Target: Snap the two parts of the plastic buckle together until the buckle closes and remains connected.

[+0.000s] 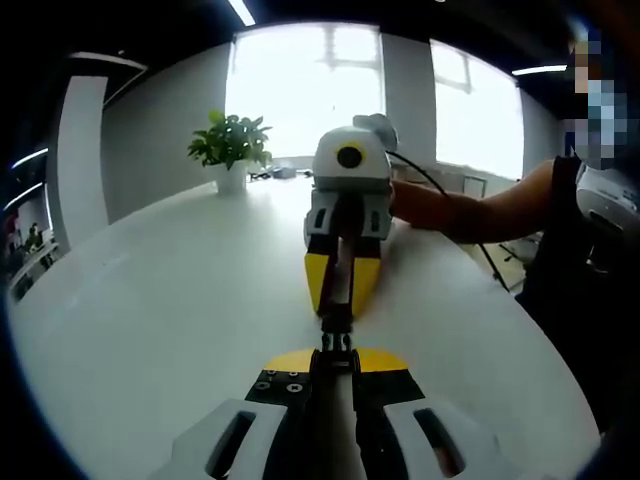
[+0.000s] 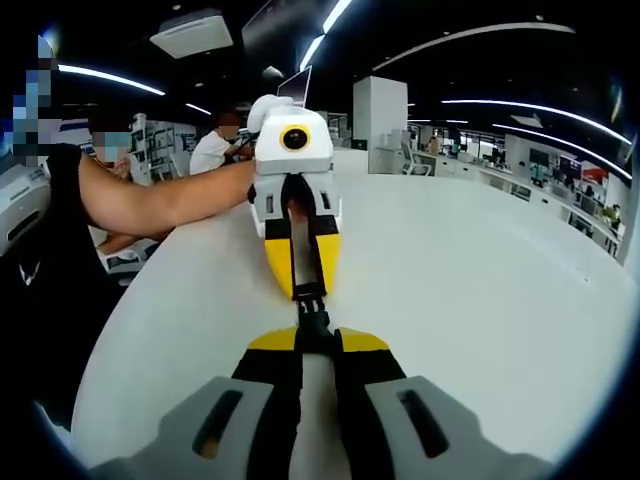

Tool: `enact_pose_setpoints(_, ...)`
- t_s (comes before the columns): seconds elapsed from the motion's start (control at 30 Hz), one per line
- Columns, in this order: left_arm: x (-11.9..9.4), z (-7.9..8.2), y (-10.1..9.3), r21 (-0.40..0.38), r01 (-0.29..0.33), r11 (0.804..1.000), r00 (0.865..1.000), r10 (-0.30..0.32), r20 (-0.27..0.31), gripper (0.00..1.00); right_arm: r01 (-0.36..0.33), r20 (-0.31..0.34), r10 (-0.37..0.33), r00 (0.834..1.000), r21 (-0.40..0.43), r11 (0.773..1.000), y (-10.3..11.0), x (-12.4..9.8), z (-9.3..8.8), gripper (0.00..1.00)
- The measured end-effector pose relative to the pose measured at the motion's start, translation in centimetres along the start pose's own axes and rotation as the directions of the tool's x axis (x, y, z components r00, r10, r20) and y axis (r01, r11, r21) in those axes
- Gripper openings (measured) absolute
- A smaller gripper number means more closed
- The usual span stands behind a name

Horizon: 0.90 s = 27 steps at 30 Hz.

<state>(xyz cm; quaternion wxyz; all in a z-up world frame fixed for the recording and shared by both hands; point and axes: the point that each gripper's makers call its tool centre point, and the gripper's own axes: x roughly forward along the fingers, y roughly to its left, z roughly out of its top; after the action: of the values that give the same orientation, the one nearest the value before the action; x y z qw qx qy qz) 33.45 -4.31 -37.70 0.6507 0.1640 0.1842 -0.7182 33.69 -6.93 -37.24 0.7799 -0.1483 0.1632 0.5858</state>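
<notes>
- Closest in the left gripper view, the left gripper (image 1: 335,352) has its yellow-tipped jaws pinched onto one end of the black plastic buckle (image 1: 336,330).
- The right gripper (image 1: 340,300) faces it head-on, jaws closed on the buckle's other end, so the buckle hangs between the two tips just above the white table (image 1: 160,300).
- In the right gripper view, the same meeting appears: right gripper (image 2: 312,335), buckle (image 2: 311,305), left gripper (image 2: 300,285).
- Whether the two halves have latched, I cannot tell.
- A potted plant (image 1: 230,148) stands far back on the table.
</notes>
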Motion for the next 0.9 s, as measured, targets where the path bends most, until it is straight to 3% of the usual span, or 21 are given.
enact_pose_setpoints(0.9,0.18,0.12,-0.32,0.004,0.008,1.0,1.0,-0.008,0.011,0.1,-0.012,0.0,0.012,1.0,-0.007,1.0,0.18,0.14,0.04,0.1)
